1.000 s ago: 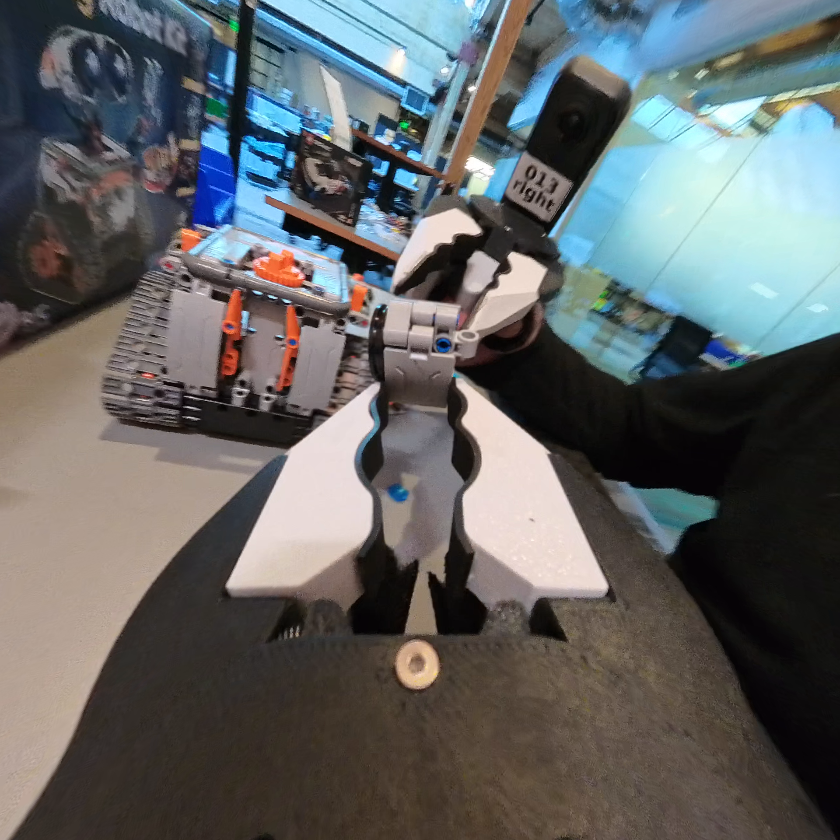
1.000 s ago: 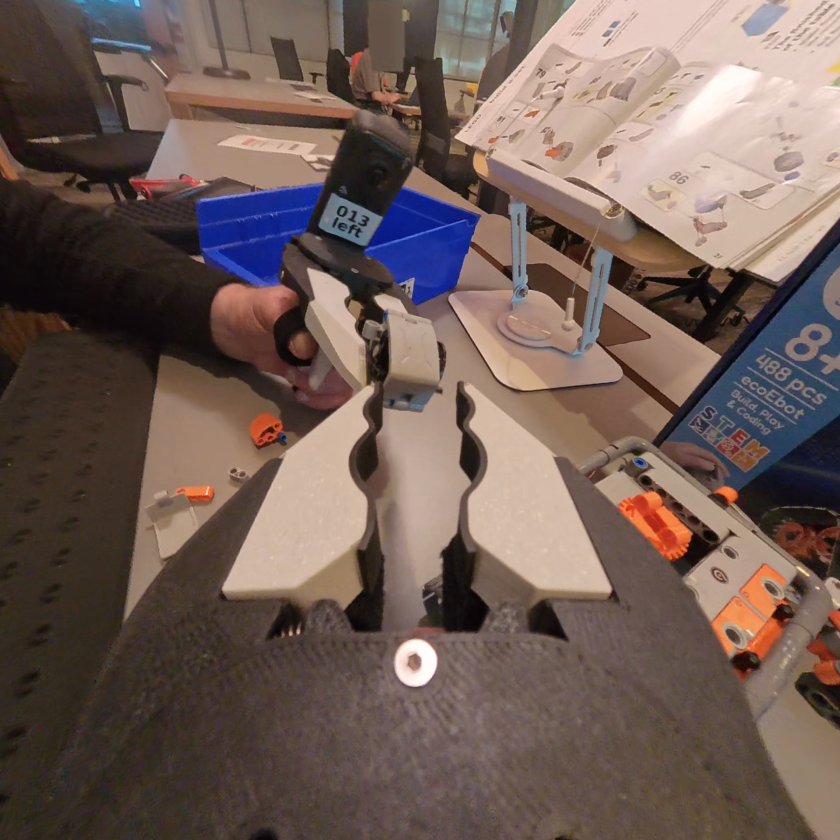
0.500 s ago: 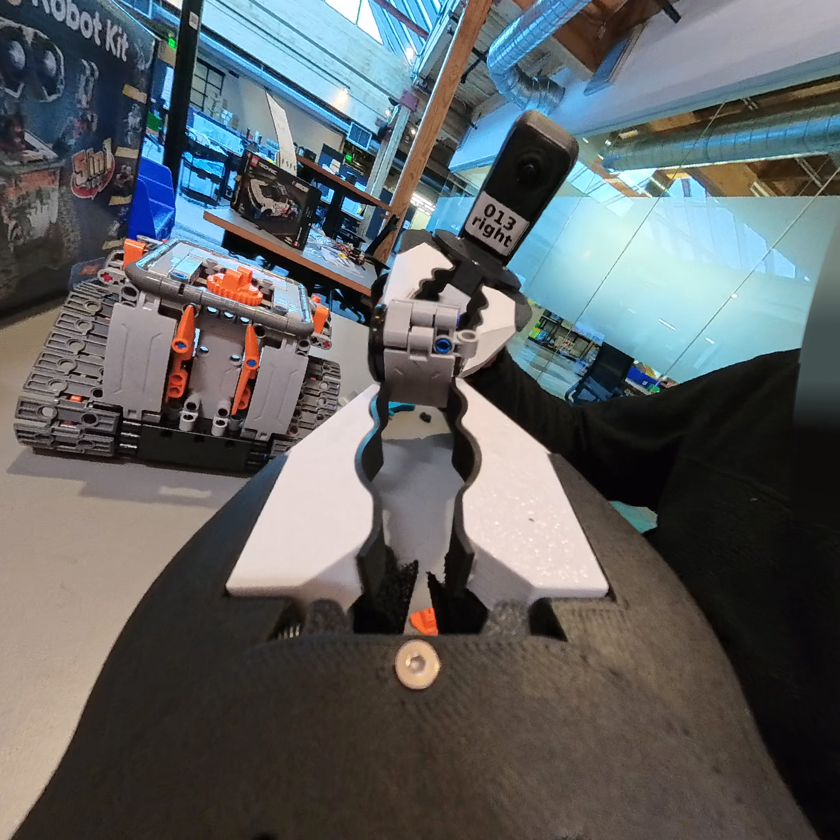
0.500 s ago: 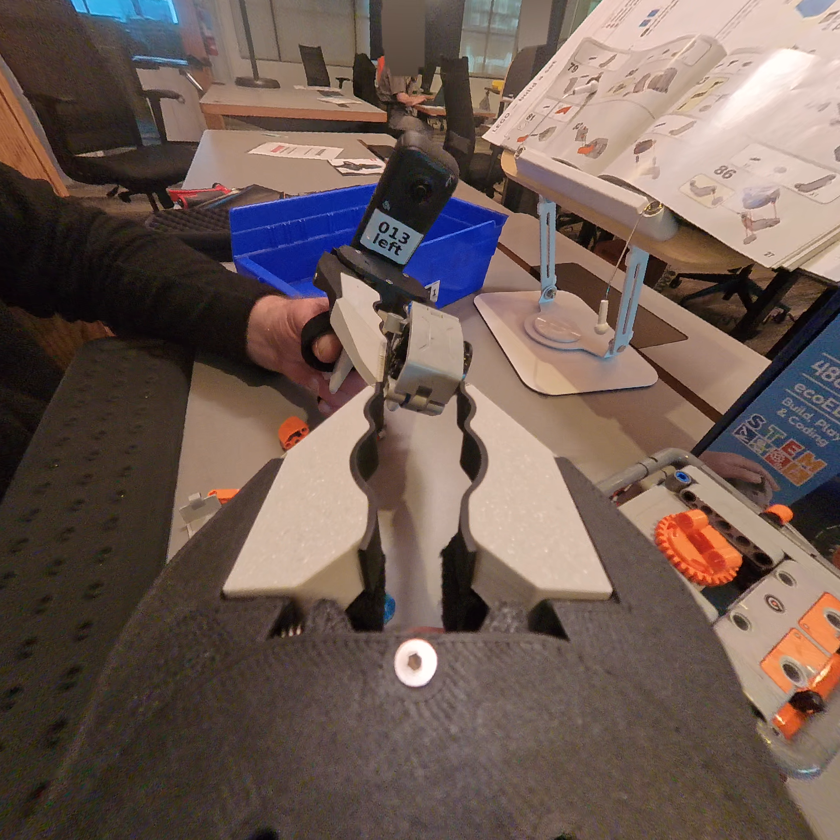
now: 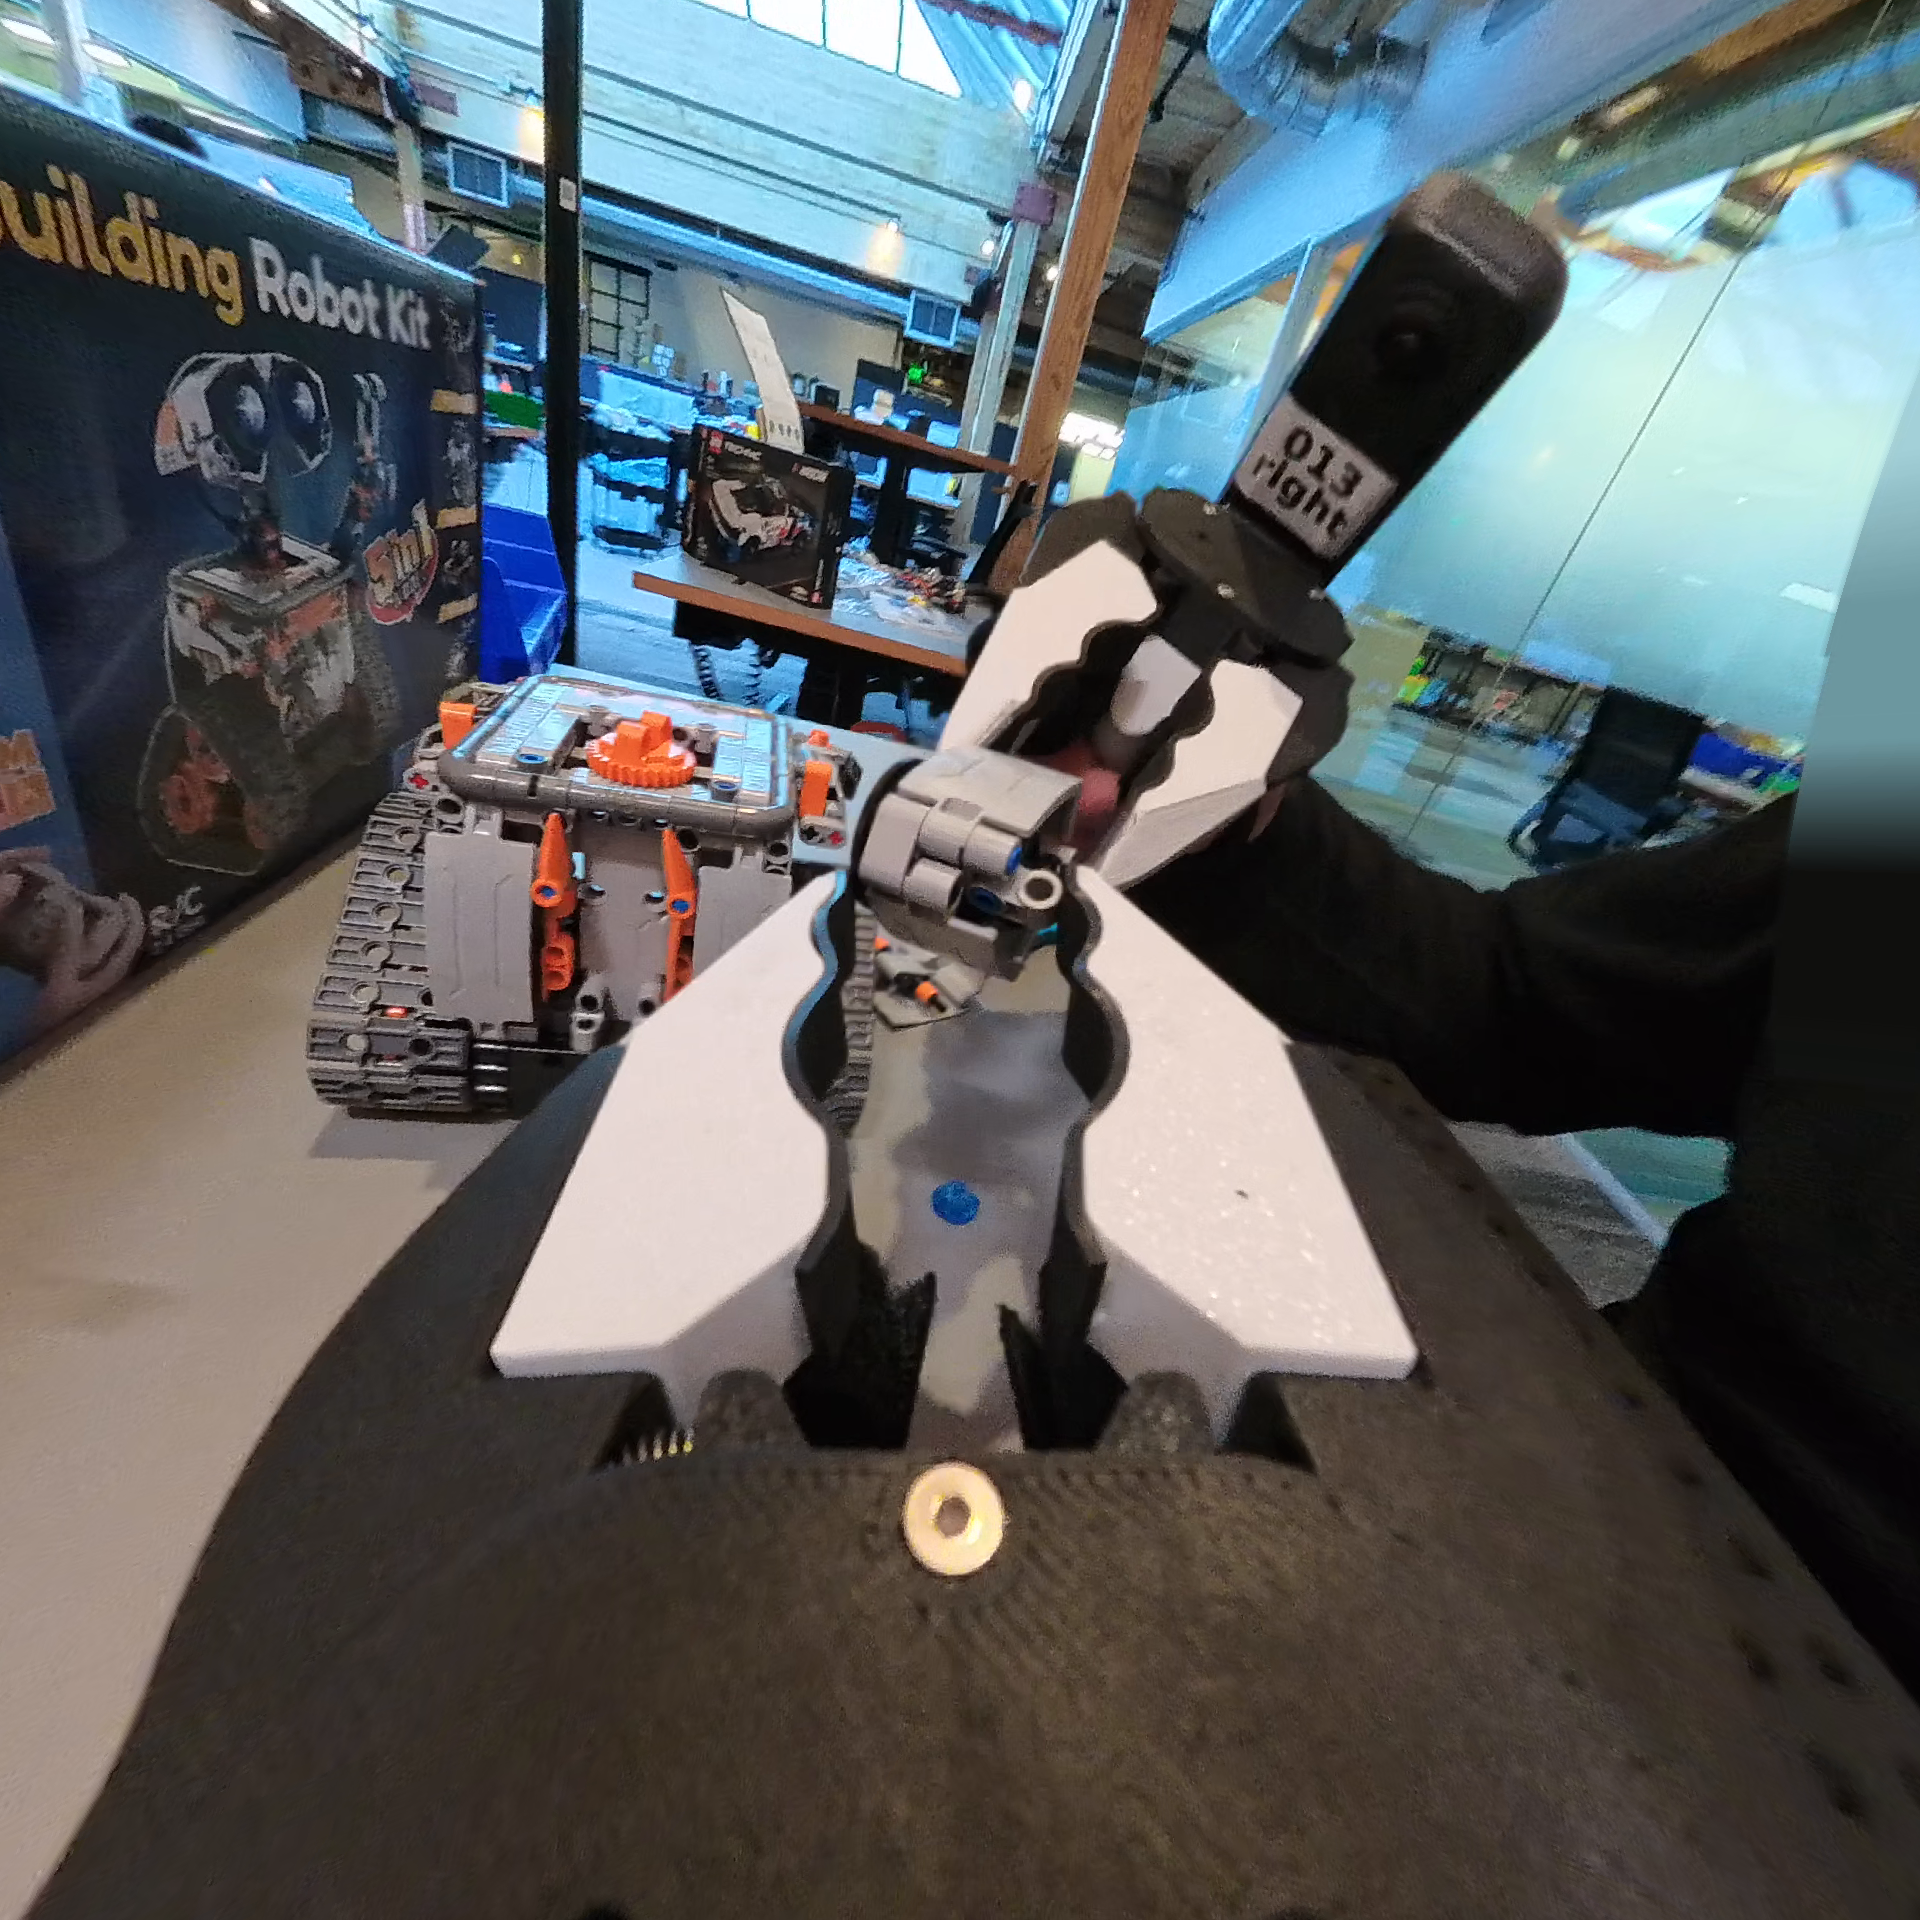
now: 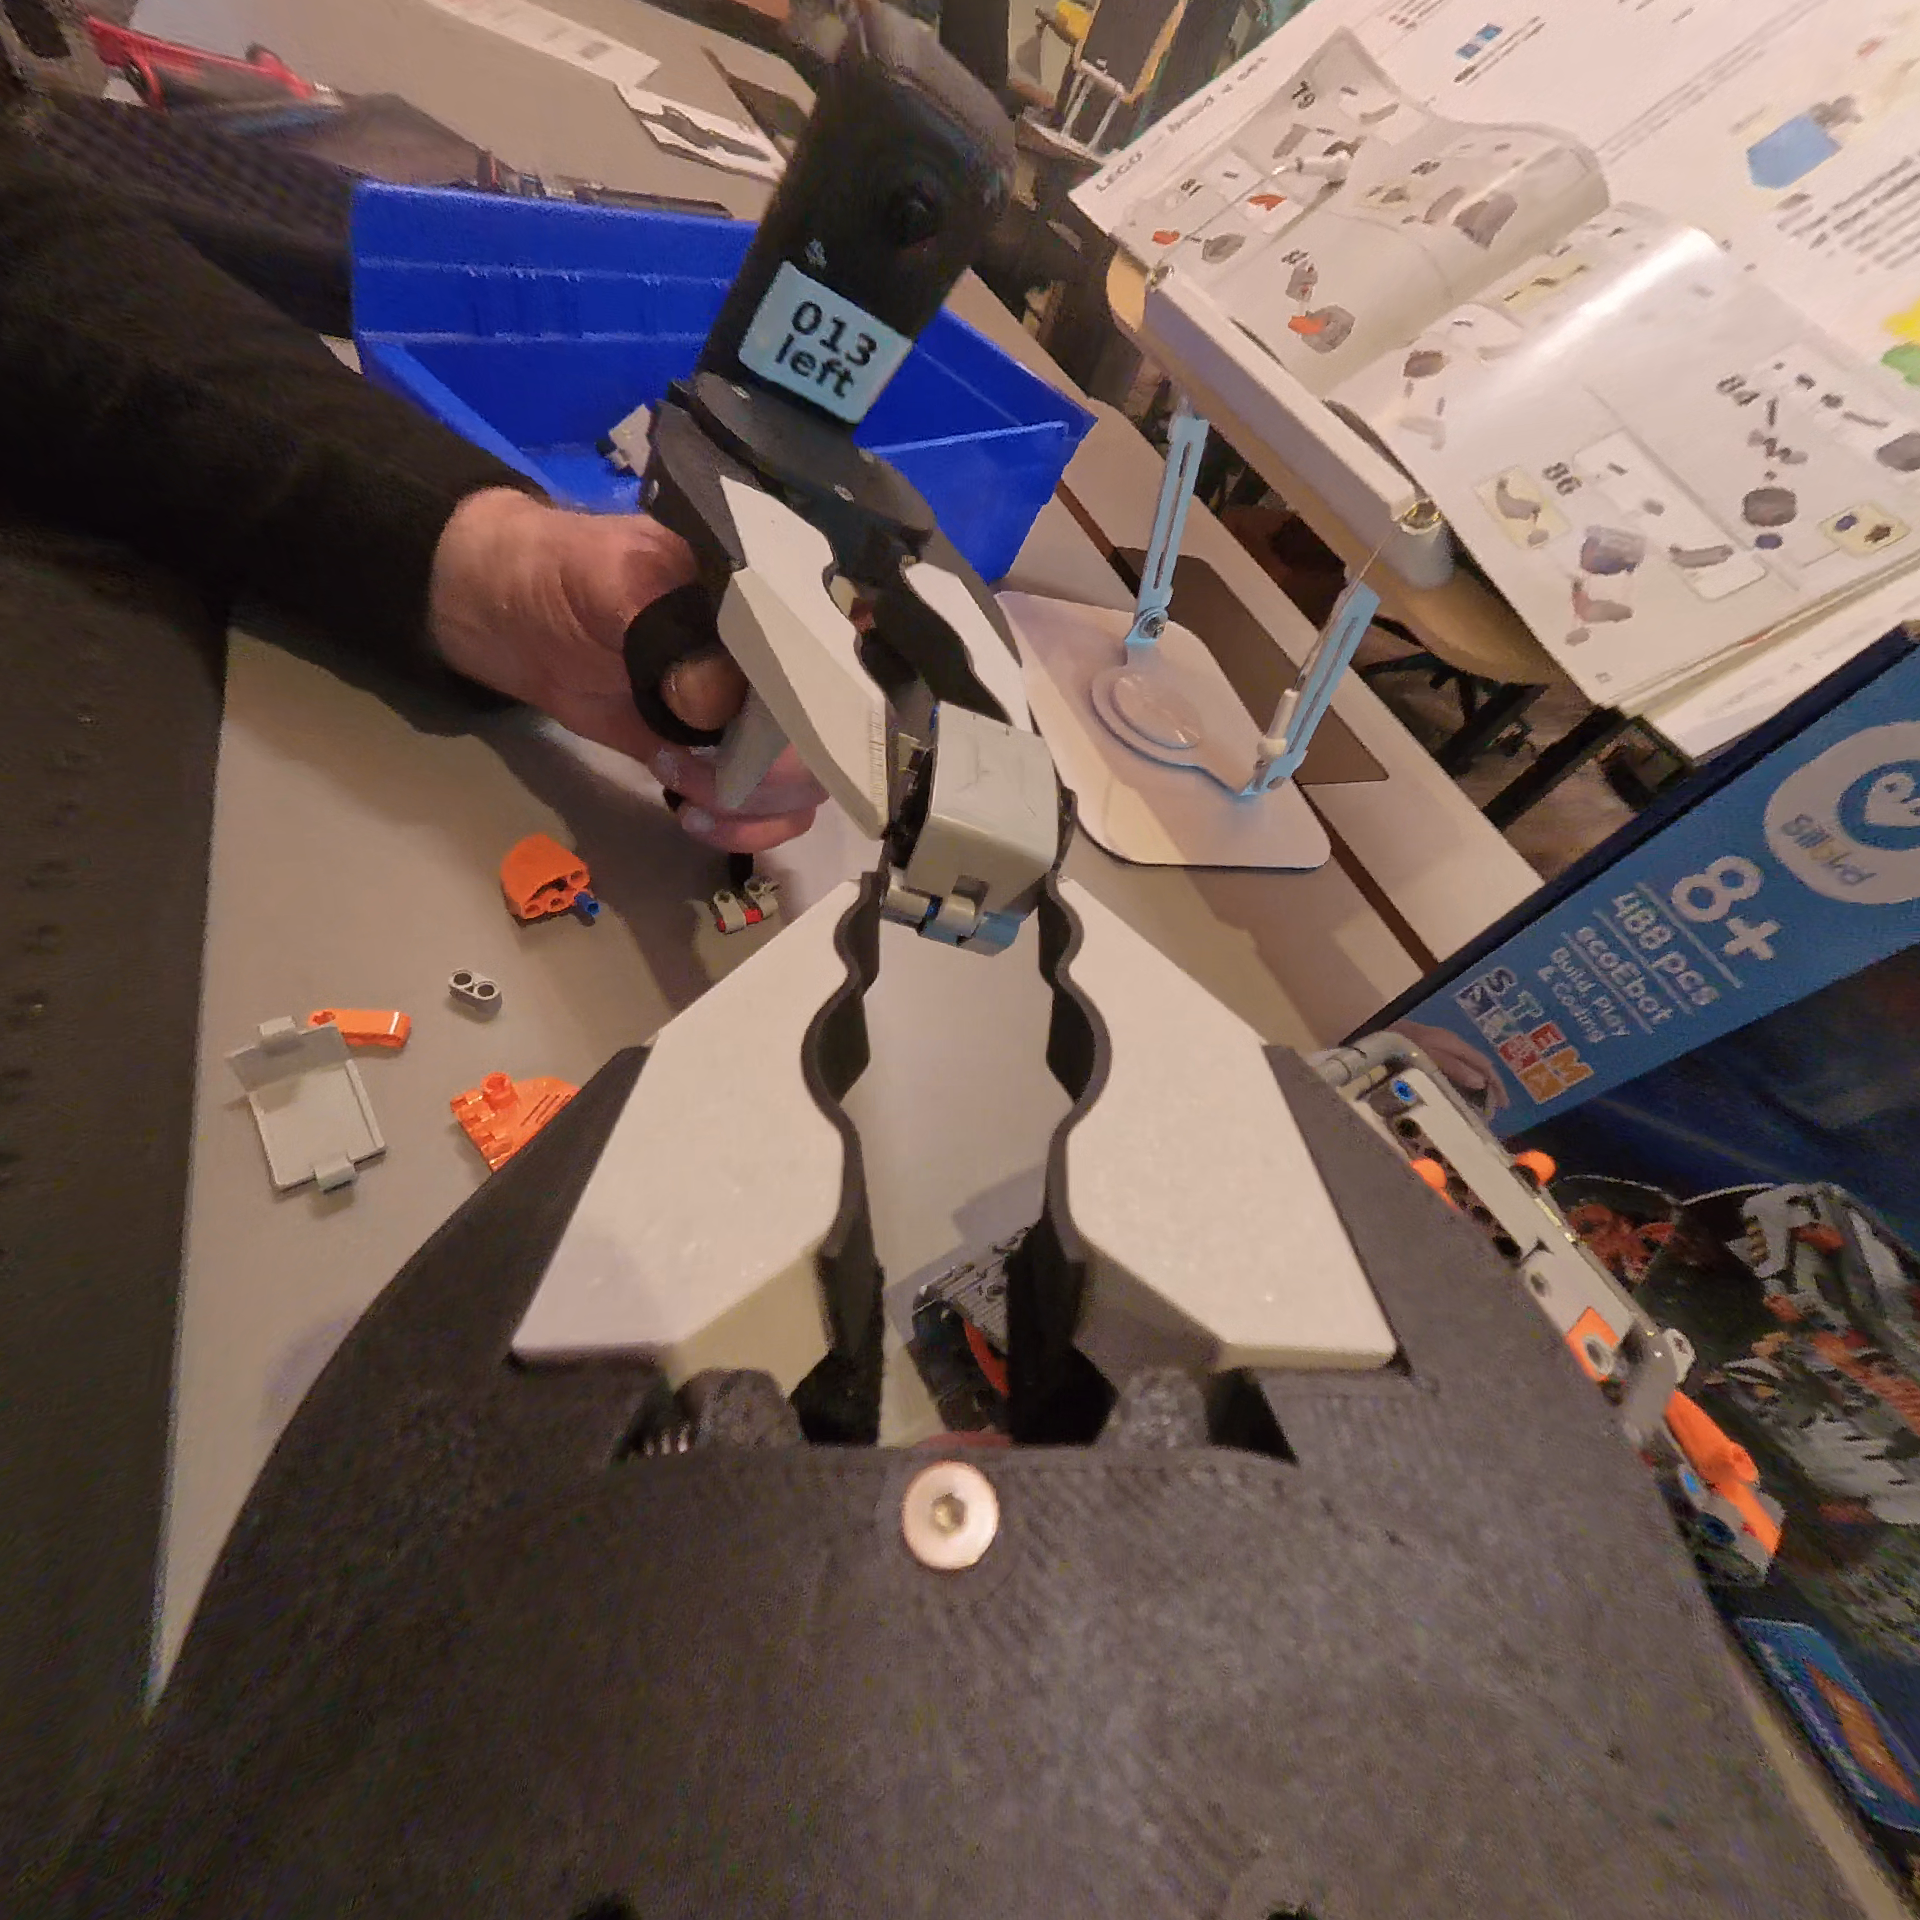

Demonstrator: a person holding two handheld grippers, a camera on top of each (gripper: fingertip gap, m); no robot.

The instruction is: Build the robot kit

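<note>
A small grey brick assembly (image 5: 961, 868) with blue pins sits tilted between both grippers above the table. My left gripper (image 5: 956, 894) has its jaws spread a little wider than the assembly, with slight gaps on both sides. My right gripper (image 6: 956, 909) pinches the lower end of the assembly (image 6: 977, 805) between its tips. In the left wrist view the right gripper (image 5: 1039, 810) reaches in from the upper right. In the right wrist view the left gripper (image 6: 904, 758), held by a hand (image 6: 561, 623), touches the assembly's far side.
A grey and orange tracked robot model (image 5: 582, 894) stands on the table (image 5: 156, 1247) beside a printed box (image 5: 208, 571). A blue stud (image 5: 954, 1200) lies below. Loose orange and grey parts (image 6: 307, 1117), a blue bin (image 6: 623, 343) and an instruction book on a stand (image 6: 1558, 312) surround the grippers. Less than 4 cm separates the two grippers' tips.
The left gripper's jaws have spread slightly and the assembly has tilted. Both grippers have dropped closer to the table. The right gripper's jaw gap is unchanged.
</note>
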